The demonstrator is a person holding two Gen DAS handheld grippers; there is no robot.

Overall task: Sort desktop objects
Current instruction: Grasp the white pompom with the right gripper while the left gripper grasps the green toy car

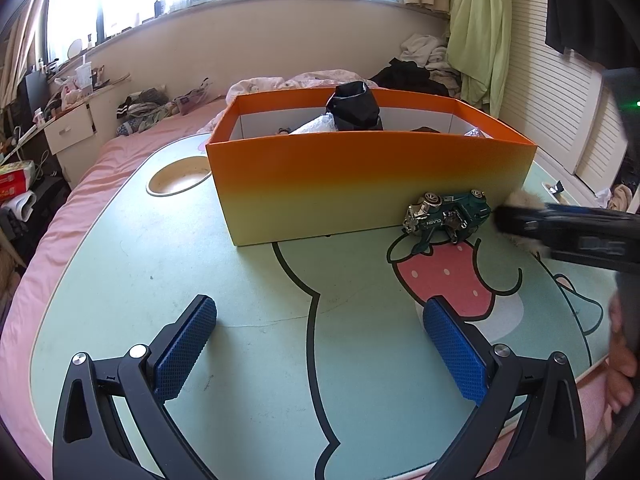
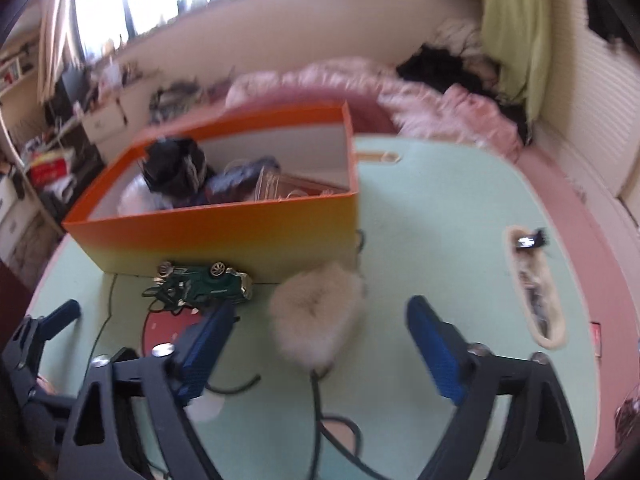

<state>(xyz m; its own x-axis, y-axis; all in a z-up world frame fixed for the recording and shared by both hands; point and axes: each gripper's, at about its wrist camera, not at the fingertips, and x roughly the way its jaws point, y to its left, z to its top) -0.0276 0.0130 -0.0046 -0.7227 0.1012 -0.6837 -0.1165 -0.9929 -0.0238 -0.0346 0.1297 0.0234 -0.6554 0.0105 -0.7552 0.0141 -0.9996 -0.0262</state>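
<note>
With the right gripper (image 2: 316,344) jaws apart around the fluffy pompom (image 2: 316,316), a shallow bite could let the soft fur slip free.

One orange box (image 2: 224,236); one green toy car (image 2: 208,284); two fluffy items (image 2: 316,320) (image 2: 534,292); two claws (image 1: 320,344) (image 2: 320,348)

I see the orange-to-yellow cardboard box (image 1: 360,176) as matt outside, with plain white paper-like walls inside. The green toy car (image 1: 448,216) looks like glossy painted metal with shiny chrome parts. The beige heart-shaped pompom (image 2: 316,316) is soft, fluffy fur. My mint-green cartoon tabletop (image 1: 200,280) is smooth and lightly scuffed. The blue finger pads (image 1: 184,356) are rubbery with a fine knurled texture, on matt black plastic arms.
</note>
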